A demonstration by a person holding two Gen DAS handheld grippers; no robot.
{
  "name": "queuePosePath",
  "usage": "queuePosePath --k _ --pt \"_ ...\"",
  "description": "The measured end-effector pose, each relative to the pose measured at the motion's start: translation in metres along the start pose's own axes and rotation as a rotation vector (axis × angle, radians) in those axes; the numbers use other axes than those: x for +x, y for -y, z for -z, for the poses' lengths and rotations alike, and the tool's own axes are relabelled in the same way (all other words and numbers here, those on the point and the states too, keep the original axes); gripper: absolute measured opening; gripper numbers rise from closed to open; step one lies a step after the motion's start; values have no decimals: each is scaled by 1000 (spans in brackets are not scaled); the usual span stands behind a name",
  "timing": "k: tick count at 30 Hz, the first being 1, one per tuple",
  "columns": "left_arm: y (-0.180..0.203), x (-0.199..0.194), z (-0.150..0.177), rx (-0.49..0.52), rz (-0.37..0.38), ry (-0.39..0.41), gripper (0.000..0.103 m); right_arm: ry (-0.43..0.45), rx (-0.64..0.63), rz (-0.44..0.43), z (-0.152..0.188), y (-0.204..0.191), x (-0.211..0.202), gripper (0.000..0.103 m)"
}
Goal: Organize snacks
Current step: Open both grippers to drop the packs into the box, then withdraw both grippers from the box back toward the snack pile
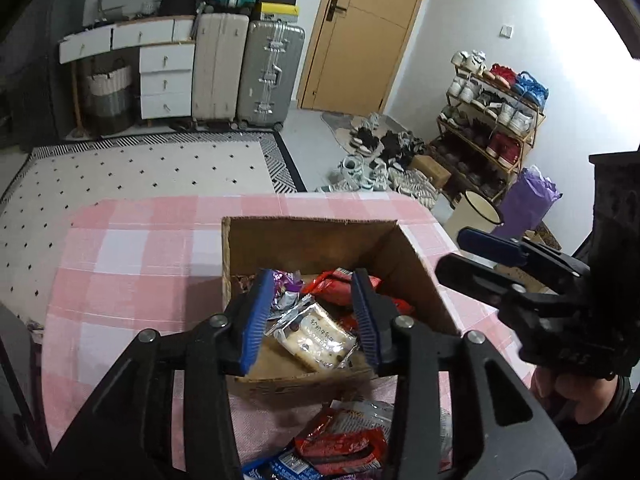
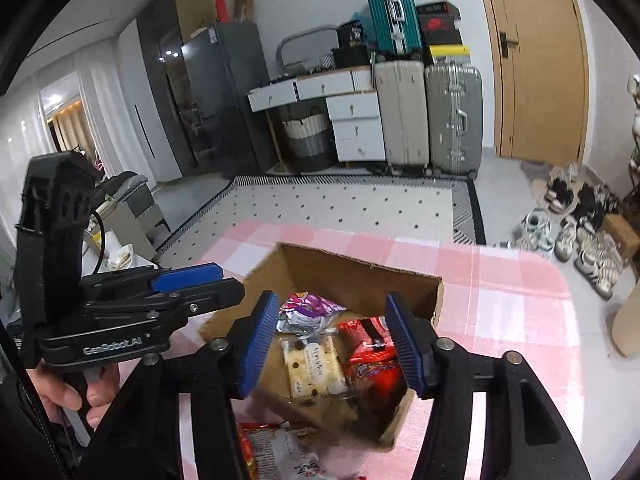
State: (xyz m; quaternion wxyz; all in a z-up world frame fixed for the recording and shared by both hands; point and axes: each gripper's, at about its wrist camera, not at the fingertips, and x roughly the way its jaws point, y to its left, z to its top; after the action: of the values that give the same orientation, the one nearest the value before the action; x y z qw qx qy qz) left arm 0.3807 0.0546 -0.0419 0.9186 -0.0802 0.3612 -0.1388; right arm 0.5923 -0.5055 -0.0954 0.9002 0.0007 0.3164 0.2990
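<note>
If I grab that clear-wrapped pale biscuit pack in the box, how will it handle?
The biscuit pack probably feels light, and fairly stiff where the biscuits fill it. Its glossy clear film looks slippery, so thin edges may slide between the jaws. The biscuits are likely brittle, so squeeze gently. It lies loosely on other wrappers in the cardboard box, so a push would likely shift it.

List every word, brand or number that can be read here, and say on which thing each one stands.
"GenRobot.AI": on the left gripper, on its black body.
White cracker packet in the cardboard box: dark print, too small to read.
Red snack packets: print blurred, unreadable.
Shoe boxes: logos unreadable.
</note>
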Motion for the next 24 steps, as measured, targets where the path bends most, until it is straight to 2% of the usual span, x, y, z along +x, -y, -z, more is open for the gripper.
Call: queuePosePath --k 2,4,7,8,11,15,19,21,24 --pt "3 -11 1 2 -9 13 40 24 -11 -1 2 -7 -13 68" --pt "7 -26 7 12 -7 28 42 38 -29 3 3 -14 -26 69" --pt "15 -45 10 26 -18 53 54 72 -48 9 6 -23 -47 69" --pt "17 -53 12 29 -20 60 57 79 -50 7 6 -25 -53 72" --pt "28 -75 18 44 -25 82 59 101 -57 6 11 -37 -74 79" --pt "37 -101 29 50 -35 109 73 136 -73 9 19 -51 -101 87" --pt "47 -125 40 54 -50 124 76 156 -80 13 26 -63 -123 88" --pt "50 -139 46 47 -53 131 80 158 -79 21 30 -67 -131 93" --pt "57 -158 55 49 -63 147 80 187 -97 41 40 -75 -149 96"
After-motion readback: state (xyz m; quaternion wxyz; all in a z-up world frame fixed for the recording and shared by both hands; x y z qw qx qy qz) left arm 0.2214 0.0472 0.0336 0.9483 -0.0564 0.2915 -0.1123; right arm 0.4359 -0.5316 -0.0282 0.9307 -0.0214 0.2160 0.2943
